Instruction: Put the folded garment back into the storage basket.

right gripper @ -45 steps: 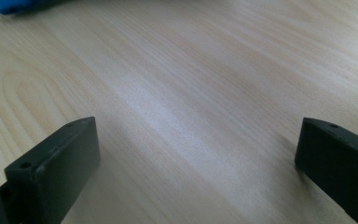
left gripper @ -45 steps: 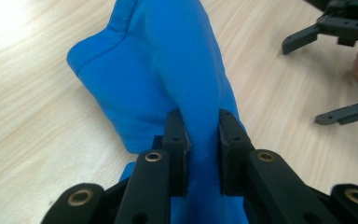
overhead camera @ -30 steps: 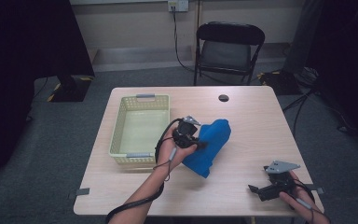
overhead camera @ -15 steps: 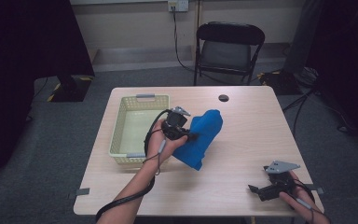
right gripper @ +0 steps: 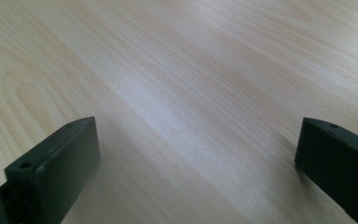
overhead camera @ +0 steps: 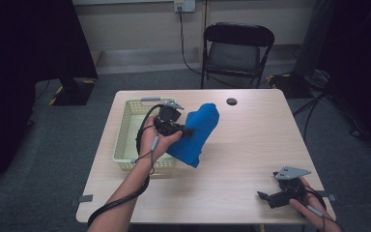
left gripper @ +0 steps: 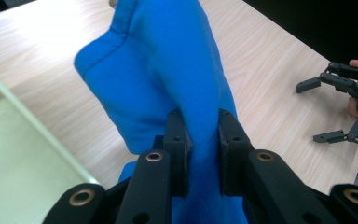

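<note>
1 wooden table (overhead camera: 241, 159) carries everything: a pale yellow-green basket (overhead camera: 125, 140) at its left and, just beside it, a blue cloth (overhead camera: 200, 130) lifted partly off the surface. That cloth looks soft and light (it droops in folds, so it will sag wherever it is unsupported); a pinch on a bunched fold near the top edge seems the surest hold. The left gripper (left gripper: 200, 140) has exactly that, jaws clamped tight on a ridge of fabric. The right gripper (overhead camera: 265, 195) rests near the table's front right corner, jaws spread wide, holding nothing.
</note>
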Tool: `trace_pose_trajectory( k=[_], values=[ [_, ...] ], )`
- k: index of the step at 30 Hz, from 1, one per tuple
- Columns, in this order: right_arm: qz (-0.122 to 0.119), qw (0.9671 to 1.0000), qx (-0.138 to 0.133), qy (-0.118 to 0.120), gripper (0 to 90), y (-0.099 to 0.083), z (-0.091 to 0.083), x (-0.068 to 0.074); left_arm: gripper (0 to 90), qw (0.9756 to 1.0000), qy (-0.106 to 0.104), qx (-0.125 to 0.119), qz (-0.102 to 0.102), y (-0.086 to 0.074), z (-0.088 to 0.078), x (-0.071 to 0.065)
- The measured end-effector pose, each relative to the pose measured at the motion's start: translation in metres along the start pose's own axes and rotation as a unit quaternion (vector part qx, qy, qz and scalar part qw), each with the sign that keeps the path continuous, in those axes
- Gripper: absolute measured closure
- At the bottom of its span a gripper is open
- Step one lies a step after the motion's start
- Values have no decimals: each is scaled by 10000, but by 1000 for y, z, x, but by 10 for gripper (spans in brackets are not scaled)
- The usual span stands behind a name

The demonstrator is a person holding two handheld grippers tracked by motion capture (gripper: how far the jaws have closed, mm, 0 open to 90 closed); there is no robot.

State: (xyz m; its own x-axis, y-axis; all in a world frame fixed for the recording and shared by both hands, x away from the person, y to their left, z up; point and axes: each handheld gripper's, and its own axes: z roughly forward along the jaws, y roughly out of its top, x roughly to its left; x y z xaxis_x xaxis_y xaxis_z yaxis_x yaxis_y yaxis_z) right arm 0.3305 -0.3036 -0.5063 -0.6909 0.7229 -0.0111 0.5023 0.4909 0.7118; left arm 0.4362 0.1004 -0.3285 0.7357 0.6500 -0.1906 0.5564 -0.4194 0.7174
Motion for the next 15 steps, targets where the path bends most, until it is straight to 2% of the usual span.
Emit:
trace_pose_trajectory(
  k=[15],
  values=[
    [2,10000,2,-1,0,0,0,0,773,9995,244,-117,-140,-2,-27,19]
  ],
)
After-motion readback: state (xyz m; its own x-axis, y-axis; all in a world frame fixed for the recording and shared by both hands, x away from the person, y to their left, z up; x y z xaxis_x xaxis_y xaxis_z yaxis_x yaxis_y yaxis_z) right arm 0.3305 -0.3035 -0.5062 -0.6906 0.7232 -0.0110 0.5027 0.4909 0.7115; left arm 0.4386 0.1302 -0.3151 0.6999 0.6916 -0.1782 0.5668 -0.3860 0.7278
